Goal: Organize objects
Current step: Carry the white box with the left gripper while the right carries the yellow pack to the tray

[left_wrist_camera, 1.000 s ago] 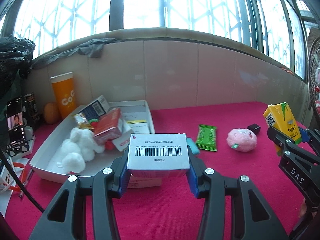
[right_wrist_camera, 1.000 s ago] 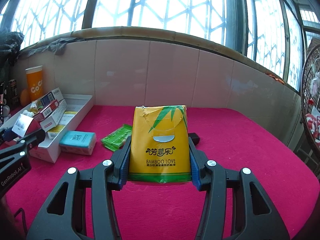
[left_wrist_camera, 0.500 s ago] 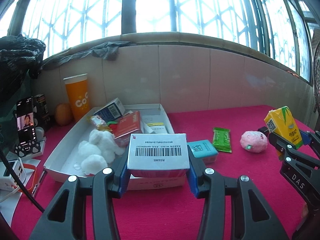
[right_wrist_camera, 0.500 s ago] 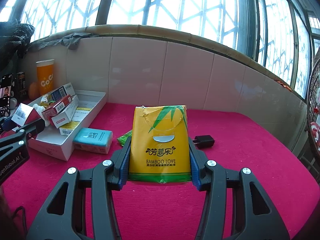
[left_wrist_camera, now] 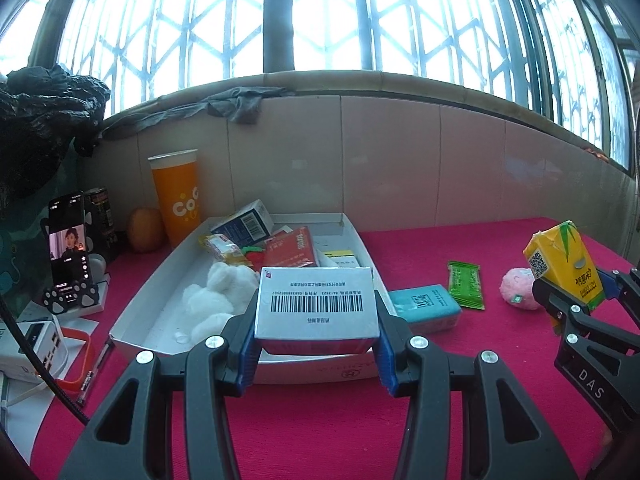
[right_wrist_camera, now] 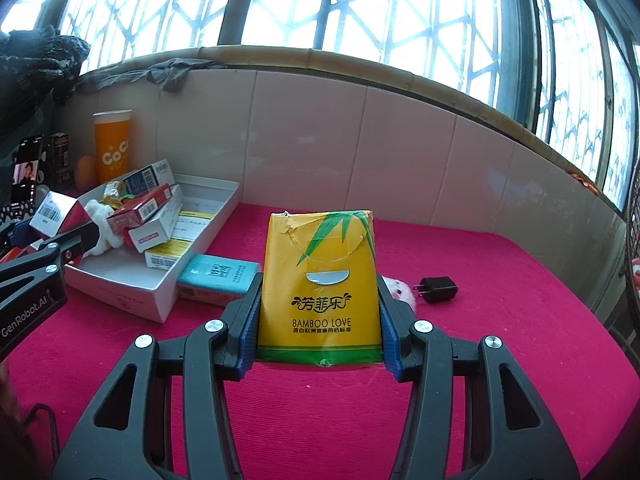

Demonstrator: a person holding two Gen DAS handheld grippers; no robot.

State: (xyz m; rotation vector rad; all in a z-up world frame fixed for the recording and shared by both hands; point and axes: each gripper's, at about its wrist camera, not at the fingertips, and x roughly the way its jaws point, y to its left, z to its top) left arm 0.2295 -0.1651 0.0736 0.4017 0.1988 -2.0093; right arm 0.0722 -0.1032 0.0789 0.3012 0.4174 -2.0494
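My left gripper [left_wrist_camera: 316, 336] is shut on a white barcoded box [left_wrist_camera: 316, 304], held just in front of the white tray [left_wrist_camera: 156, 280]. My right gripper [right_wrist_camera: 320, 320] is shut on a yellow tissue pack [right_wrist_camera: 320, 280] above the red cloth. In the left wrist view that yellow tissue pack [left_wrist_camera: 564, 268] and the right gripper [left_wrist_camera: 576, 300] show at the far right. The tray [right_wrist_camera: 160, 300] holds several boxes, a snack packet and a white plush toy [left_wrist_camera: 220, 300]. A teal tissue pack [left_wrist_camera: 424, 306], a green sachet [left_wrist_camera: 464, 284] and a pink plush ball [left_wrist_camera: 518, 294] lie on the cloth right of the tray.
A black charger plug [right_wrist_camera: 436, 289] lies on the cloth at the right. Behind the tray stand an orange cup [left_wrist_camera: 176, 196], an orange fruit [left_wrist_camera: 145, 229] and a phone on a stand [left_wrist_camera: 68, 248]. A white power strip [left_wrist_camera: 32, 344] sits at the left edge. A tiled wall bounds the back.
Both grippers have drawn back from the tray and swung left, so the tray, teal pack and sachet now sit further right in the views. Both grips are unchanged.
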